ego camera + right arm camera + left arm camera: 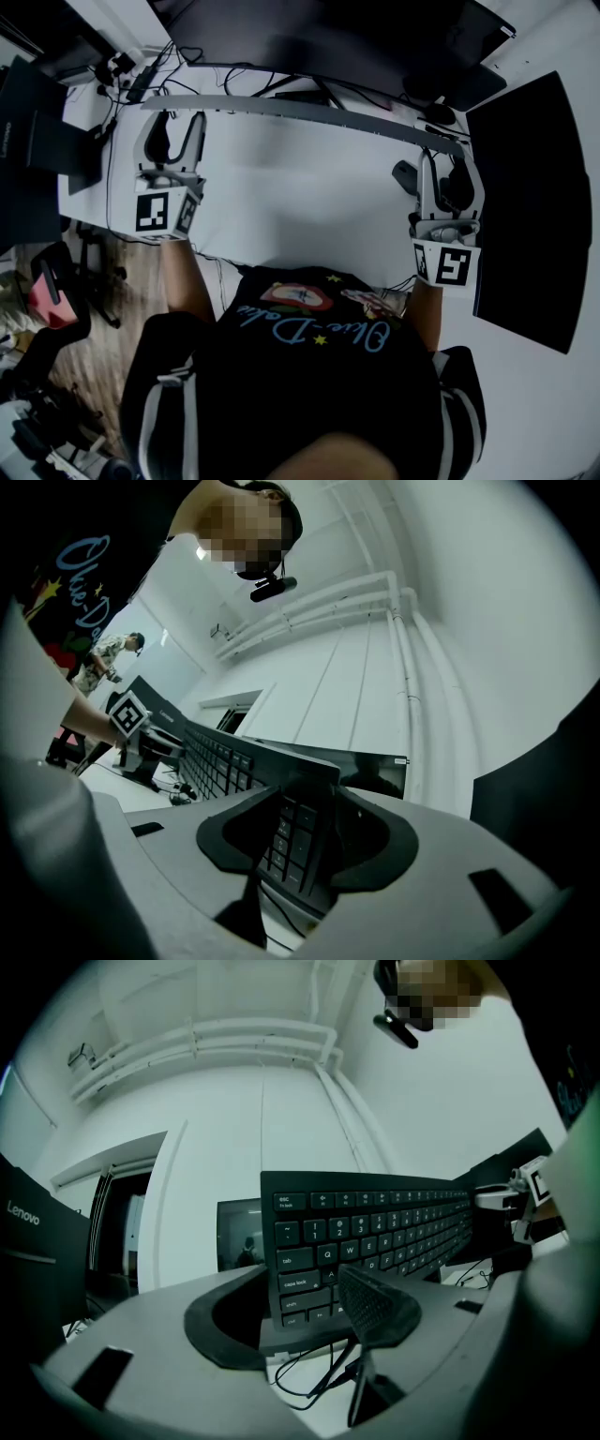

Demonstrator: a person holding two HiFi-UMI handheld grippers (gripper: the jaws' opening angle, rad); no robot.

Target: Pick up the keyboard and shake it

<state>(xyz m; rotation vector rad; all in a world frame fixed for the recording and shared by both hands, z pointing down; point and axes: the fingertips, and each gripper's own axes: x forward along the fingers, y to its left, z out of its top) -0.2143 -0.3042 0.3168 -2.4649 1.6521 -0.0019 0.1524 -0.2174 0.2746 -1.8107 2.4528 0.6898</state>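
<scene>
Where the head view looks down, the keyboard [309,111] shows as a thin grey strip across the upper middle of the frame. It is turned on edge above the white worktop [300,202]. The left gripper [176,127] meets its end at the upper left and the right gripper [448,169] meets its end at the right, each with its marker cube nearest the person.

In the left gripper view the keyboard stands upright with its keys facing the camera and the esc key at the upper left of the board. Its lower corner sits between the jaws, one ribbed pad [375,1305] lying on the key face and the other jaw behind the board, so the jaws are clamped on the keyboard. Loose cables [309,1377] lie on the worktop underneath, clear of the board.

The right gripper view shows the same hold at the other end: the number-pad corner is pinched between the two dark jaws, and the board runs off to the left toward the left gripper.

Dark monitors [309,37] fill the top of the head view, and a black panel [530,206] lies at the right.
</scene>
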